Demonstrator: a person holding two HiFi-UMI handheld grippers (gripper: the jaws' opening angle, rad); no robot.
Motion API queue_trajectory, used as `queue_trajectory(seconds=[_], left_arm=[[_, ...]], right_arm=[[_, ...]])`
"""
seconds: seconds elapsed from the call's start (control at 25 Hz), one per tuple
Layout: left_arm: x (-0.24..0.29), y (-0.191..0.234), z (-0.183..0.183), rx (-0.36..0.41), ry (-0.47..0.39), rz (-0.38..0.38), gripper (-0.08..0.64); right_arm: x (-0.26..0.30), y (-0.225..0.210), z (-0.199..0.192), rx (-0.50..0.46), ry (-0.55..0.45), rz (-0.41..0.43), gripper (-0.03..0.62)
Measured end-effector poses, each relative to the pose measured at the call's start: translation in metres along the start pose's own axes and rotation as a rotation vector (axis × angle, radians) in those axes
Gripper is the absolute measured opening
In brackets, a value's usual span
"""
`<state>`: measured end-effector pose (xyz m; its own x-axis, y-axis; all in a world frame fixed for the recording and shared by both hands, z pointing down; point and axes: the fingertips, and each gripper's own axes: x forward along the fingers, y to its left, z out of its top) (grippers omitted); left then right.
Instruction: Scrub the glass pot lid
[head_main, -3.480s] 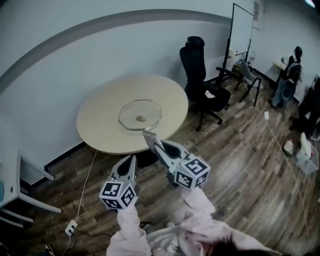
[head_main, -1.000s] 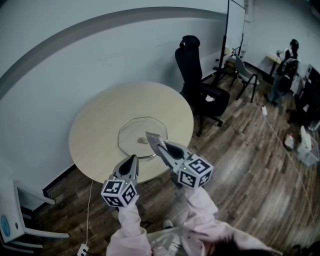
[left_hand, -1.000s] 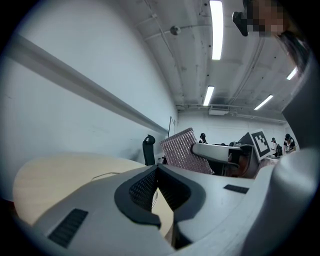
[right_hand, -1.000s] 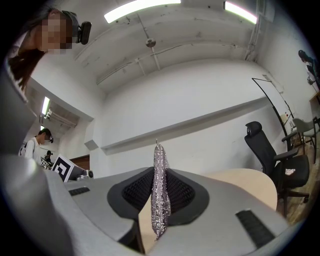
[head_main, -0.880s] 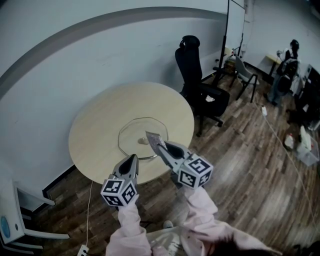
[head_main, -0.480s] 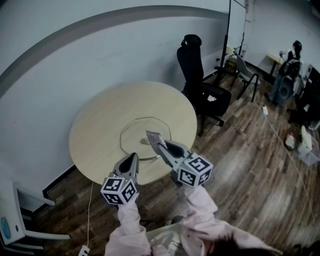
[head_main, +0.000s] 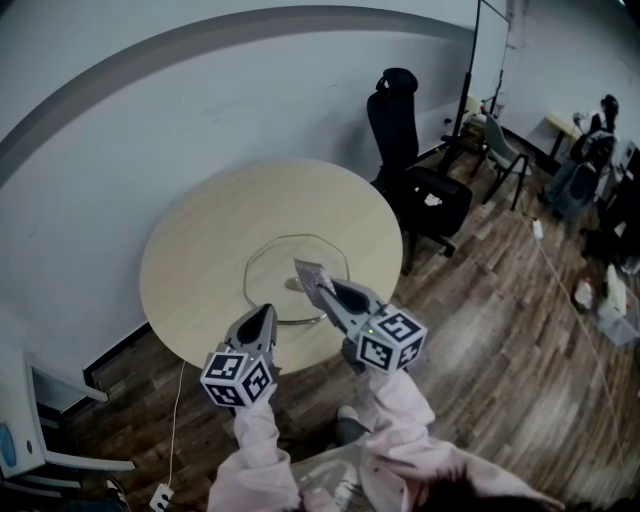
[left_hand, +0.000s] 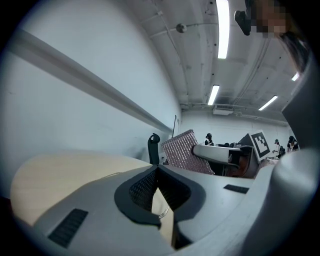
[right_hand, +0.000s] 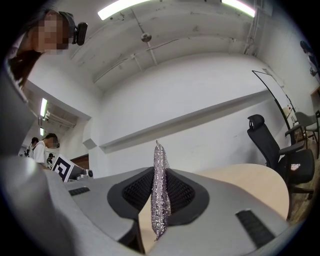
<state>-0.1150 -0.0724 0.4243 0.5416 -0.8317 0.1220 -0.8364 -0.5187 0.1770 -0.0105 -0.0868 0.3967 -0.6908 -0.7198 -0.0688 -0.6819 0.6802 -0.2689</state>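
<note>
**Item 1. Right claw** (right_hand: 159, 171): clenched on a silvery mesh scouring pad (right_hand: 160, 195). The pad is held edge-on and juts past the tips, presumably so that mesh, not claw, meets the glass.

**Item 2. Left claw** (left_hand: 157, 167): clenched with nothing between the pads. It sits beside the right claw and a little behind it, probably kept free to steady the work.

**Item 3. Glass pot lid** (head_main: 268, 272): just ahead of both claws and below them. It lies flat with its knob up, so the upper face is open to scrubbing. In the head view the pad overlaps its near part, but whether they touch cannot be told. Scrubbing looks not yet begun.

**Item 4. Bench** (head_main: 210, 225): round, pale wood, under the lid and bearing nothing else.

**Item 5. Office chair** (head_main: 412, 150): black, well beyond the right claw and off to its right. It plays no part in the task.
</note>
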Motion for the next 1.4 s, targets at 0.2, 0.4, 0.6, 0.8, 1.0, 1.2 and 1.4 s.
queue_trajectory(seconds=[0.2, 0.4, 0.6, 0.8, 1.0, 1.2, 1.4], left_arm=[[0.018, 0.010, 0.007, -0.005, -0.004, 0.013, -0.008], [0.031, 0.023, 0.009, -0.018, -0.007, 0.039, -0.008], [0.043, 0.032, 0.011, -0.037, -0.003, 0.067, -0.008], [0.051, 0.041, 0.008, -0.053, 0.005, 0.101, -0.008], [0.053, 0.050, 0.006, -0.078, 0.003, 0.137, -0.008], [0.059, 0.055, 0.004, -0.098, -0.003, 0.161, -0.008], [0.062, 0.057, -0.002, -0.111, -0.006, 0.187, -0.008]], right_arm=[[0.020, -0.017, 0.007, -0.004, 0.004, 0.021, 0.081], [0.037, -0.030, 0.010, -0.003, 0.017, 0.046, 0.081], [0.051, -0.045, 0.013, 0.012, 0.033, 0.061, 0.081], [0.062, -0.056, 0.013, 0.027, 0.048, 0.077, 0.081], [0.072, -0.063, 0.013, 0.031, 0.061, 0.099, 0.082], [0.080, -0.067, 0.012, 0.033, 0.078, 0.124, 0.081], [0.085, -0.074, 0.006, 0.034, 0.100, 0.143, 0.082]])
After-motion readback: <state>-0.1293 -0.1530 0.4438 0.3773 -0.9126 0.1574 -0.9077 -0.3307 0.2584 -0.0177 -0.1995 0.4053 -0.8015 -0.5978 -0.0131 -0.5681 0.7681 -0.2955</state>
